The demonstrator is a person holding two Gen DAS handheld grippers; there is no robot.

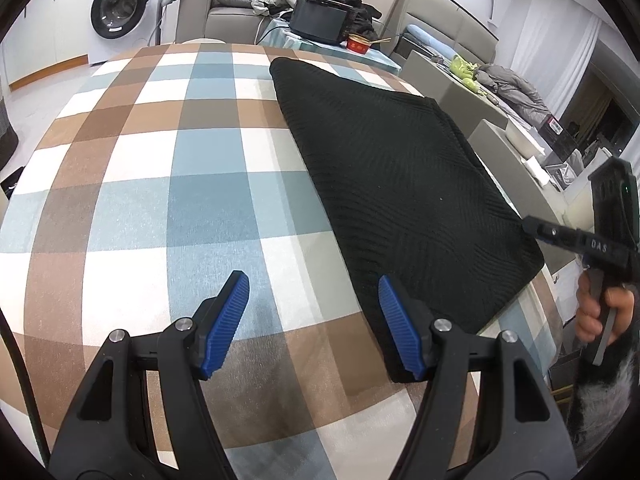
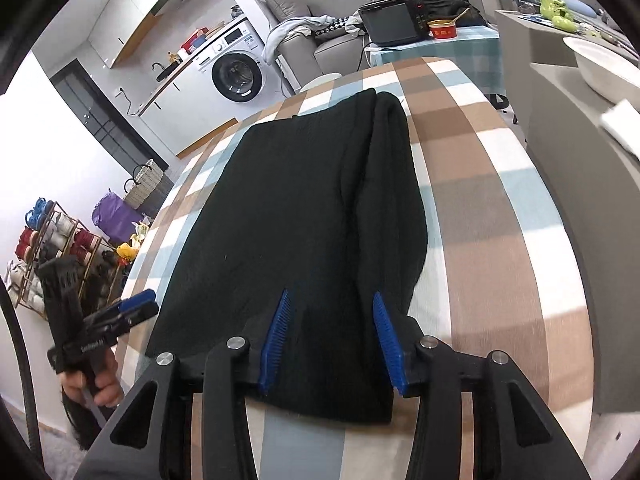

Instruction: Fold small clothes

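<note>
On the checked tablecloth lies a black knit sweater, folded lengthwise and flat. Over its near edge hangs the right gripper, jaws partly apart, gripping nothing. Beside the sweater's near corner, the left gripper stands wide and empty above the cloth.

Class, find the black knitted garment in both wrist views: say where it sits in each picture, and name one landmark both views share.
Left wrist view: black knitted garment lies right of centre on the checked cloth.
Right wrist view: the garment fills the centre, reaching back from the open blue pads.
Shared landmark: the washing machine, upper left in both.
</note>
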